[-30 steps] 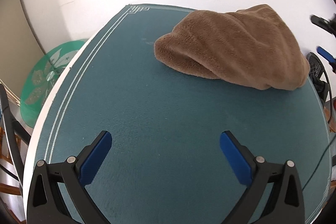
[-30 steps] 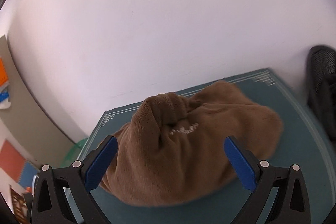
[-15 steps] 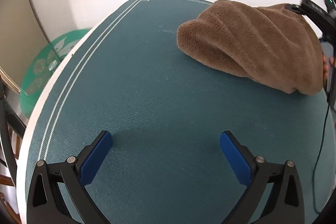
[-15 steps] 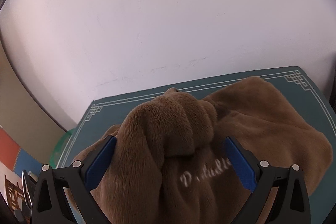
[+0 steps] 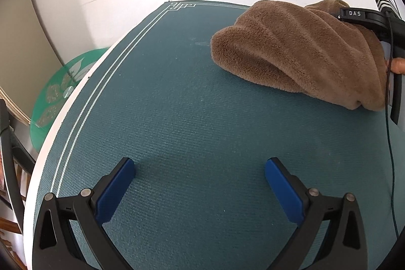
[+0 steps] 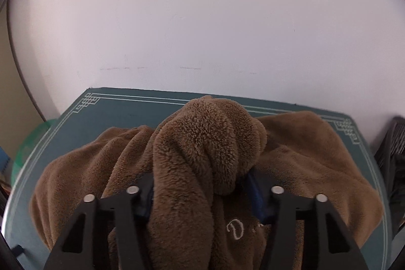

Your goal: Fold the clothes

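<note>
Teal surface (image 5: 192,103) against white wall | left gripper (image 5: 200,175) low over bare mat, jaws apart | right gripper (image 6: 202,190) level, jaws clamped on brown fleece garment (image 6: 210,143)

L gripper (image 5: 200,168) jaws wide, R gripper (image 6: 201,190) jaws clamped

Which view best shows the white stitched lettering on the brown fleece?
The right wrist view: the lettering lies on the brown fleece just beyond the right claw, which is closed on a raised fold. The left wrist view shows the fleece only as a lump, no lettering visible.
</note>
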A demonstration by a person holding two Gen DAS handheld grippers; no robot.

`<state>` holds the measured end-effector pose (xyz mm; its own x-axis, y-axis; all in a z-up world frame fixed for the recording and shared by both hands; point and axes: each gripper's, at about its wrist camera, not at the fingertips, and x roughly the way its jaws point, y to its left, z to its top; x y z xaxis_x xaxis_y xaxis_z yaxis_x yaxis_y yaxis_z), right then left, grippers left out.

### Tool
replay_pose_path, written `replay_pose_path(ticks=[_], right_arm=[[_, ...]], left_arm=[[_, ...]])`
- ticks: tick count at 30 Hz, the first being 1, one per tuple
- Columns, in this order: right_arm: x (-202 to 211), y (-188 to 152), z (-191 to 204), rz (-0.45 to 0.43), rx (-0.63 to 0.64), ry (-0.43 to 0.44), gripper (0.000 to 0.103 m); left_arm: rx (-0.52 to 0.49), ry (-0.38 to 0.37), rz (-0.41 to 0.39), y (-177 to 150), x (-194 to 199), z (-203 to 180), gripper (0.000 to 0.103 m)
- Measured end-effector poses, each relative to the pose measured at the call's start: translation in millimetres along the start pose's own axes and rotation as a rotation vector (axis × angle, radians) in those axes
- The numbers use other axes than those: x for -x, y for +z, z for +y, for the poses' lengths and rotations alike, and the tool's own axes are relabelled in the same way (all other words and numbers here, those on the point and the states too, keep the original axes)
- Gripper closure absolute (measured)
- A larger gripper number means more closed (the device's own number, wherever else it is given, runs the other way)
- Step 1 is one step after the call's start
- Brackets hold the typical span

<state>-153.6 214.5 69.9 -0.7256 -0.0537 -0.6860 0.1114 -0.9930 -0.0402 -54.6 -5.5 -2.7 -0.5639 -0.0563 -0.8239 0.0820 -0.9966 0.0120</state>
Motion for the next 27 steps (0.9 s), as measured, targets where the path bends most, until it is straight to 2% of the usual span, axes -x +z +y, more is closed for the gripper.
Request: replay_pose_path(ticks=[3, 12, 27], right_arm=[[4.5, -2.6, 2.6, -0.017, 0.002, -0.009, 0.063], [38.9, -16.1, -0.9, -0.1, -0.048, -0.022, 0.073], [199.6, -45.6, 1.3, -0.37, 0.004, -0.047, 0.074]], left_arm=[[-0.001, -0.006, -0.001, 2.2, 0.9, 0.7, 0.0], [-0.003, -0.006, -0.005, 3.7, -9.9, 6.4, 0.0], [-0.006, -0.005, 0.004, 14.0, -11.8, -6.5, 0.0]])
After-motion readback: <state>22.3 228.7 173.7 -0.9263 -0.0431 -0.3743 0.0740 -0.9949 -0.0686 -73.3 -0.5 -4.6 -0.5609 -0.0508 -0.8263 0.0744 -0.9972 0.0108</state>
